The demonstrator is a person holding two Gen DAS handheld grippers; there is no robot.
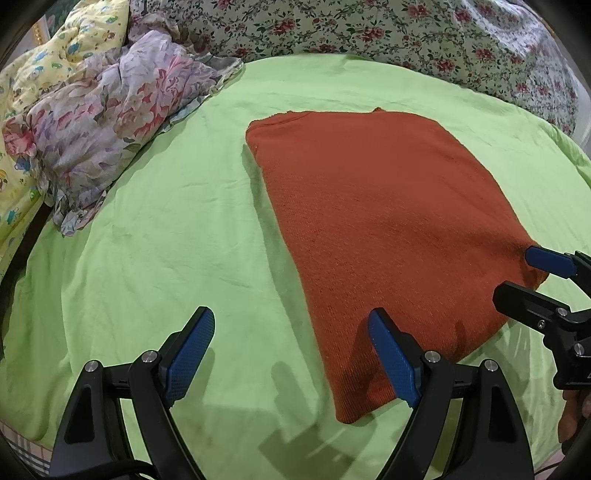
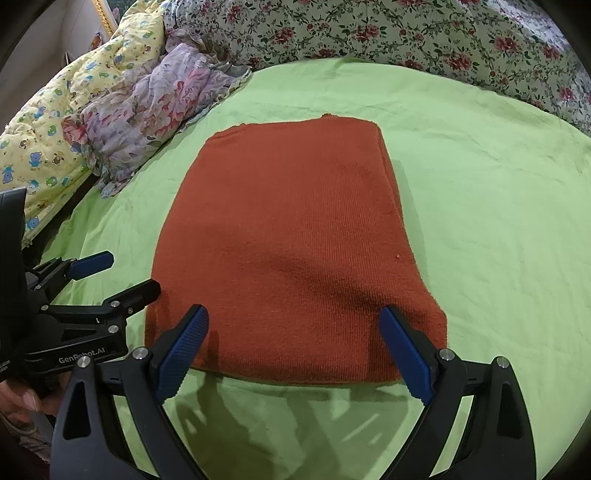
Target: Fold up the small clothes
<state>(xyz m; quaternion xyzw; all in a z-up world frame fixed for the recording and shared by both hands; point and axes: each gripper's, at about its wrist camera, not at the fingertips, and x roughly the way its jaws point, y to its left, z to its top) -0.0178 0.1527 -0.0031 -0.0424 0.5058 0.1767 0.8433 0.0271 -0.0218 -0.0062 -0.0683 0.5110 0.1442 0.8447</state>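
A rust-orange knitted garment (image 1: 388, 229) lies folded flat into a rectangle on the green sheet; it also shows in the right wrist view (image 2: 291, 251). My left gripper (image 1: 291, 350) is open and empty, hovering over the garment's near left corner. My right gripper (image 2: 295, 350) is open and empty, its fingers spread above the garment's near edge. The right gripper also shows at the right edge of the left wrist view (image 1: 532, 277), and the left gripper at the left edge of the right wrist view (image 2: 122, 273).
A green sheet (image 1: 147, 258) covers the bed. A crumpled lilac floral cloth (image 1: 110, 122) and a yellow cartoon quilt (image 2: 48, 147) lie at the left. A floral bedcover (image 2: 406, 33) runs along the back.
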